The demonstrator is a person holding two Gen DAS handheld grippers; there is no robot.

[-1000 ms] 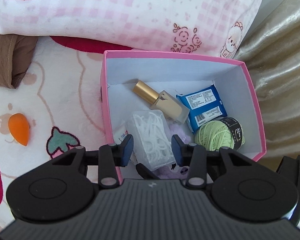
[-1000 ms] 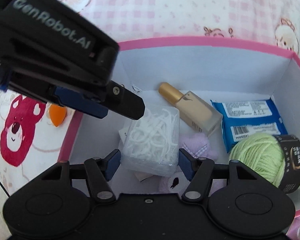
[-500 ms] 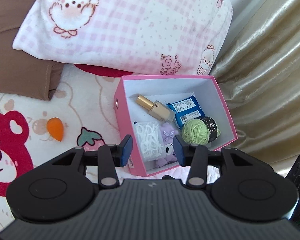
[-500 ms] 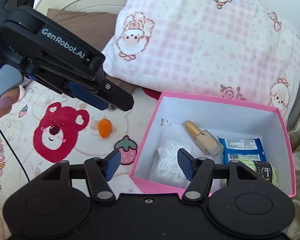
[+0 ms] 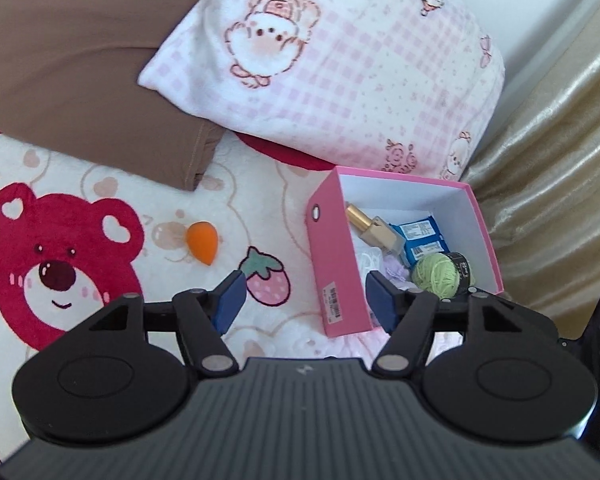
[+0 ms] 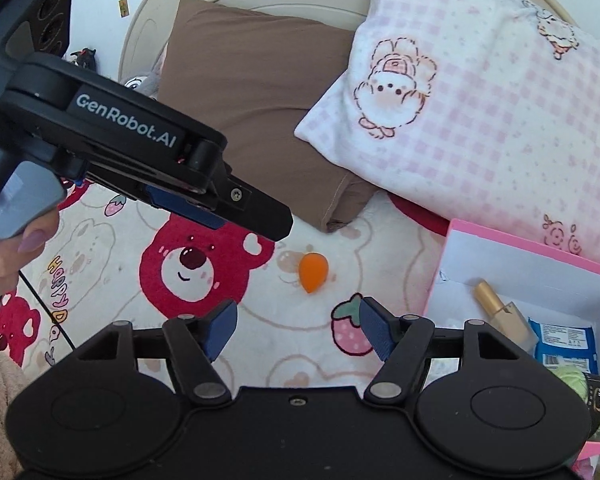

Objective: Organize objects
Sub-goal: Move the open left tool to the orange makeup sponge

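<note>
- The pink box point(image 5: 332, 264) sits on the bed blanket point(image 5: 100, 200) beside the checked pillow point(image 5: 340, 80) and holds a gold-capped bottle point(image 5: 374, 228), a blue packet point(image 5: 420, 238) and green yarn point(image 5: 436, 276) — sorted things gathered in one place.
- The orange sponge point(image 6: 313, 266) lies alone on the blanket, well apart from the box — probably the next thing to collect.
- The left gripper point(image 5: 306, 306) has just been widening its jaws; they stand released with nothing gripped.
- The right gripper point(image 6: 298, 330) has likewise spread its jaws; they are empty and aimed near the sponge.
</note>
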